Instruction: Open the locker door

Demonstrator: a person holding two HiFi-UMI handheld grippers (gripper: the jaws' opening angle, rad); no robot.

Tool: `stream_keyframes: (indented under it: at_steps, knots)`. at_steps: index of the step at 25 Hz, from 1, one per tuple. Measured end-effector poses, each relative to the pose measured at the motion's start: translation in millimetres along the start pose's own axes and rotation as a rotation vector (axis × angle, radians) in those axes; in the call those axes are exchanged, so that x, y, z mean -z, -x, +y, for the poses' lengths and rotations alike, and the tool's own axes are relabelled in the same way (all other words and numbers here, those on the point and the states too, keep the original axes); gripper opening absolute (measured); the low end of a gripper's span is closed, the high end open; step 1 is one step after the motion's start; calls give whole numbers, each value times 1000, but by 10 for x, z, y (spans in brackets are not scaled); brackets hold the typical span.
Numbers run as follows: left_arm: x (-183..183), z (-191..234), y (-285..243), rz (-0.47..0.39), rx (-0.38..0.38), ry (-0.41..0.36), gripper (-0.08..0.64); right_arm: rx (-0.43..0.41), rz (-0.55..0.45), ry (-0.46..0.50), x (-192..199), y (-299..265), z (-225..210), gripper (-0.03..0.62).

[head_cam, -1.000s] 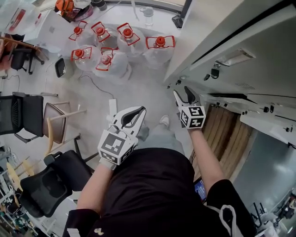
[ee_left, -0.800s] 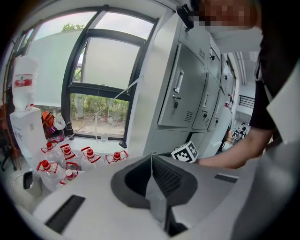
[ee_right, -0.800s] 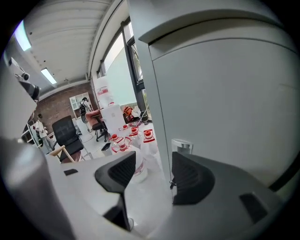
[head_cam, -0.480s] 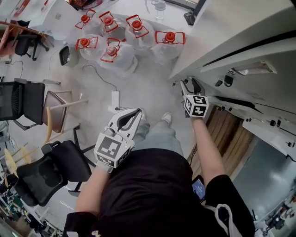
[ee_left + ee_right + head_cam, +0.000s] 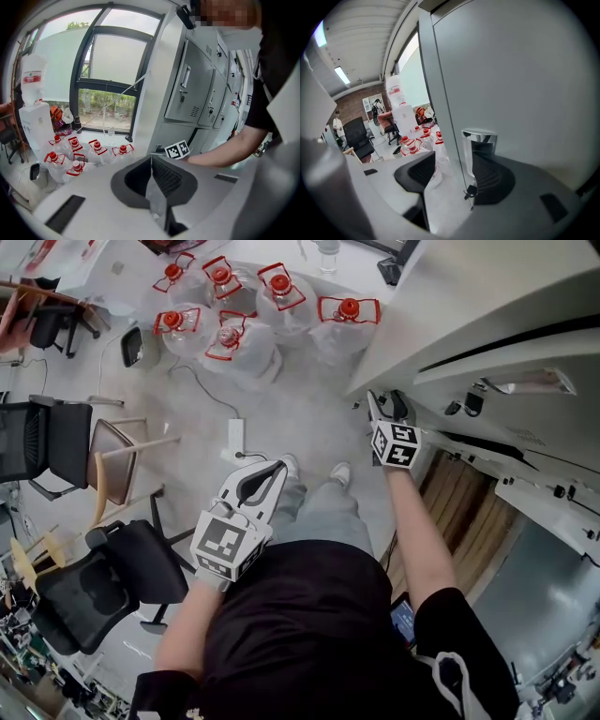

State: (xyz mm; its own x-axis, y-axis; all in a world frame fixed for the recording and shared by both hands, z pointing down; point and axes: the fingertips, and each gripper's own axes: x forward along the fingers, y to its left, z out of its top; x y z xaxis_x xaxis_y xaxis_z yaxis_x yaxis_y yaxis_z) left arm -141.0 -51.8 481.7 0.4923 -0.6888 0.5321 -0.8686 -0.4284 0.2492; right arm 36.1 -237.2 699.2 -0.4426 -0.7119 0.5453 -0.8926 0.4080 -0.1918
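Note:
A bank of grey lockers (image 5: 487, 306) fills the right of the head view. My right gripper (image 5: 386, 409) is at the front edge of a locker door (image 5: 511, 70). In the right gripper view, my right gripper (image 5: 452, 171) is open, its jaws on either side of the door's edge. The chrome handle (image 5: 478, 143) stands just beyond the right jaw, and a small key (image 5: 469, 191) hangs below it. My left gripper (image 5: 275, 468) hangs low in front of the person's legs. Seen from its own camera, my left gripper (image 5: 151, 161) is shut on nothing and points toward the lockers (image 5: 197, 89).
Several large water bottles with red caps (image 5: 253, 310) stand on the floor ahead. Black office chairs (image 5: 103, 587) and a wooden chair (image 5: 117, 479) are at the left. A power strip (image 5: 232, 439) lies on the floor. Other locker doors (image 5: 553, 502) stand ajar at the right.
My right gripper has moved forward to the locker door's edge, and the head view has shifted with it. The left gripper has barely moved and stays shut.

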Motion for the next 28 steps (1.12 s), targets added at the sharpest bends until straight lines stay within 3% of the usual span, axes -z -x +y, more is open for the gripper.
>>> stream_keyframes:
  at_steps: [17,28]
  knots:
    - [61,-96,-7,12,53,-13,23,-40,-14,72,403,519,261,225]
    - [90,-201,16,24,134,-69,23,19,-16,39,649,860,309,209]
